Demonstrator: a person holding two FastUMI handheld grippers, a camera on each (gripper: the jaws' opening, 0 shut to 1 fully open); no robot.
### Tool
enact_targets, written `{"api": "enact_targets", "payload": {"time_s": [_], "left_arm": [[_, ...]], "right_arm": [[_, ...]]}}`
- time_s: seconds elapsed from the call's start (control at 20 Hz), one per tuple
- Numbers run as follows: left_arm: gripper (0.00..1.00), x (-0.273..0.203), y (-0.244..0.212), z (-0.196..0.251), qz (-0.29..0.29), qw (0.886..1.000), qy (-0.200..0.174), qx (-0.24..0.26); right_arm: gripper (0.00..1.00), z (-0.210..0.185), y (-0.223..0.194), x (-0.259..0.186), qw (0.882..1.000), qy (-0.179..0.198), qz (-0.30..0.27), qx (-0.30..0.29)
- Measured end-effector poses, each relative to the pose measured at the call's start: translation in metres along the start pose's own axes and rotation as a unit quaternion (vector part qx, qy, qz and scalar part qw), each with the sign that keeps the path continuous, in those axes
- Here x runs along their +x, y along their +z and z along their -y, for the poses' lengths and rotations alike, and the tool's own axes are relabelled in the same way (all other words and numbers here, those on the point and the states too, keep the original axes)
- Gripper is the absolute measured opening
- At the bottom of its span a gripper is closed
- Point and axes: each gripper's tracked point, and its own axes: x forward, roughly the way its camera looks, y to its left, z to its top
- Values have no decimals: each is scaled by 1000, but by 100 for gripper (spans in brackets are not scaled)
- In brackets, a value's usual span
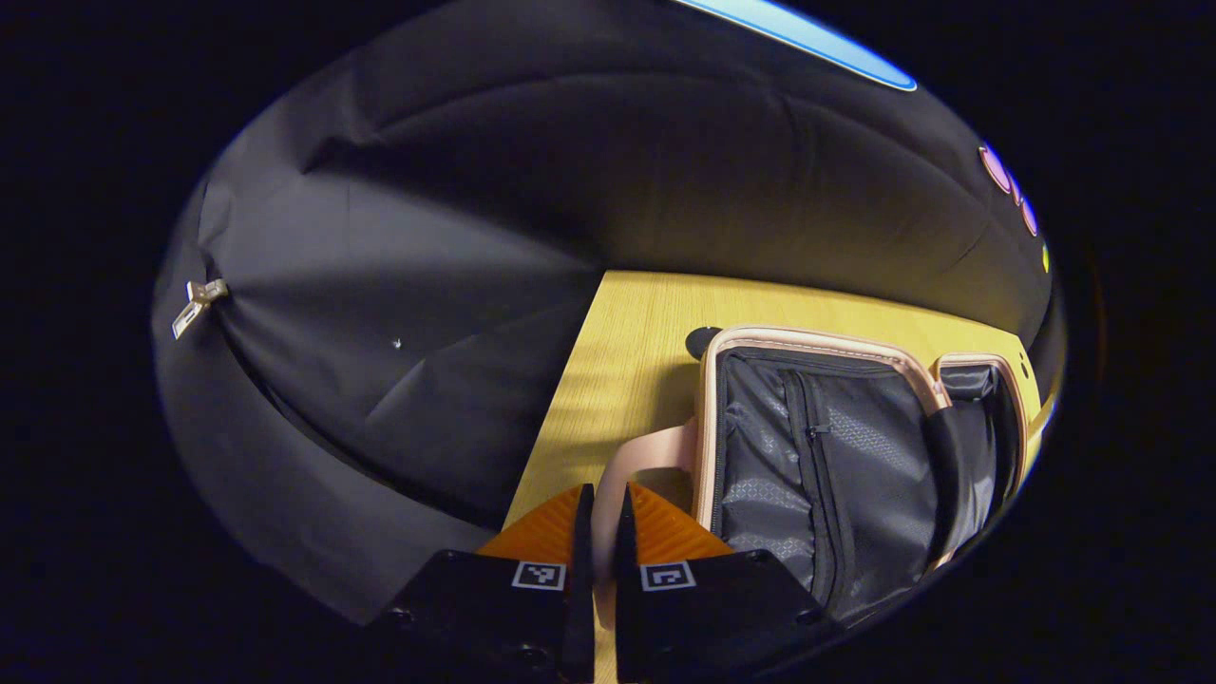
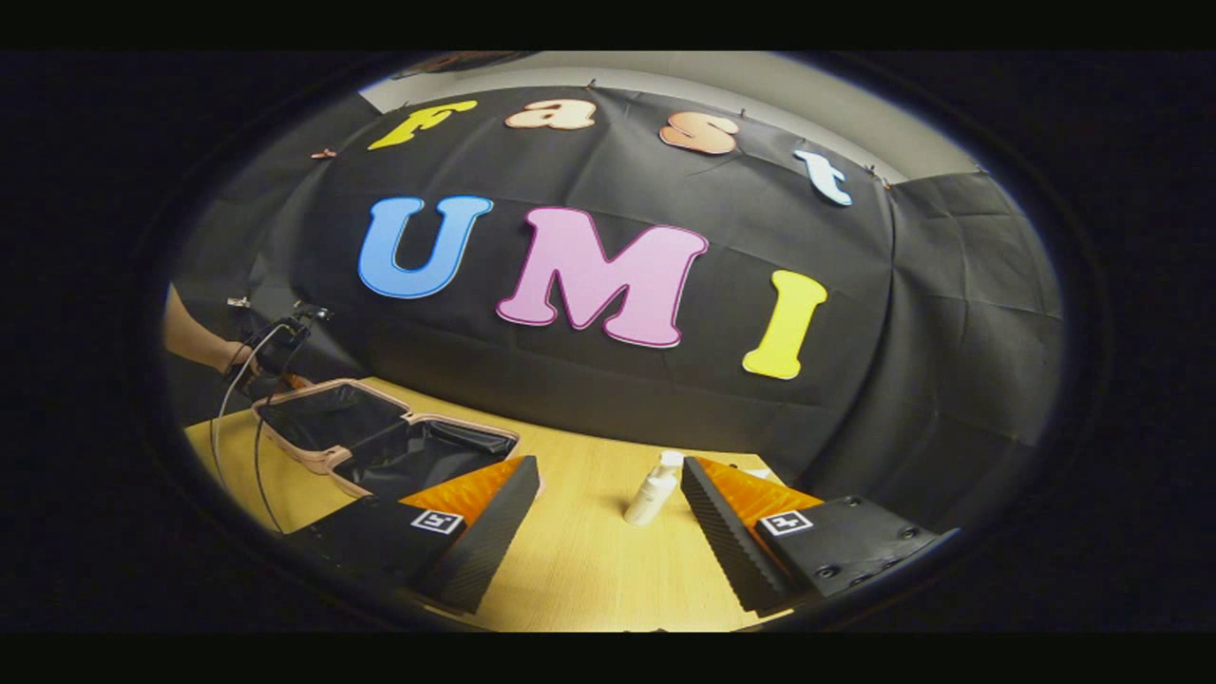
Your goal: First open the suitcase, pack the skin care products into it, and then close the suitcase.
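The suitcase [image 2: 385,440] is laid open on the tabletop [image 2: 579,541]. Its pink handle [image 1: 622,465] is clamped by the left tongs [image 1: 600,518]. Right of the suitcase, a white bottle [image 2: 654,489] is framed by the released right tongs [image 2: 608,503].

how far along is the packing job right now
Done: the pink hard-shell suitcase lies open on the yellow wooden table, dark lining exposed. In hand: the left hand-held gripper is closed on the suitcase's pink handle; the right hand-held gripper is open, facing the white skincare bottle. Left: packing it, then closing the suitcase.
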Motion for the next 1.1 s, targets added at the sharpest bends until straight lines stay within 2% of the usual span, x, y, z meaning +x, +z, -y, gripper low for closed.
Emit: {"api": "enact_targets", "payload": {"time_s": [0.05, 0.1, 0.2, 0.3, 0.35, 0.4, 0.45, 0.6, 0.7, 0.8, 0.9, 1.1], "left_arm": [[20, 2, -2, -7, 2, 1000, 18, 3], [18, 2, -4, -14, 3, 999, 32, 5], [29, -11, -3, -19, 13, 998, 63, 16], [68, -39, 19, -30, 64, 991, 112, 32], [88, -62, 35, -36, 103, 983, 151, 33], [90, -87, 50, -28, 140, 974, 176, 28], [95, -112, 66, -10, 185, 966, 181, 19], [97, -179, 104, 62, 275, 953, 125, -8], [98, -208, 118, 108, 308, 943, 122, -8], [98, -231, 118, 186, 341, 937, 81, -13], [98, -246, 111, 261, 358, 933, 37, -24], [98, -269, 85, 390, 356, 933, -39, -30]], "right_arm": [[96, 3, 1, -2, 1000, -3, 3, 1], [94, 3, 0, -2, 1000, -3, 4, 1], [97, 10, 4, -3, 1000, -5, 13, -4], [96, 23, 9, -1, 1000, -13, 24, -1], [97, 30, 10, 3, 999, -15, 27, 9], [96, 37, 9, 6, 999, -18, 31, 18], [96, 43, 9, 12, 999, -20, 33, 22], [97, 65, 3, 27, 999, -20, 37, 21], [94, 84, 3, 38, 998, -25, 44, 36], [96, 97, 2, 53, 997, -27, 51, 44], [96, 110, 0, 66, 997, -27, 63, 37], [97, 144, -6, 87, 994, -34, 85, 59]]}}
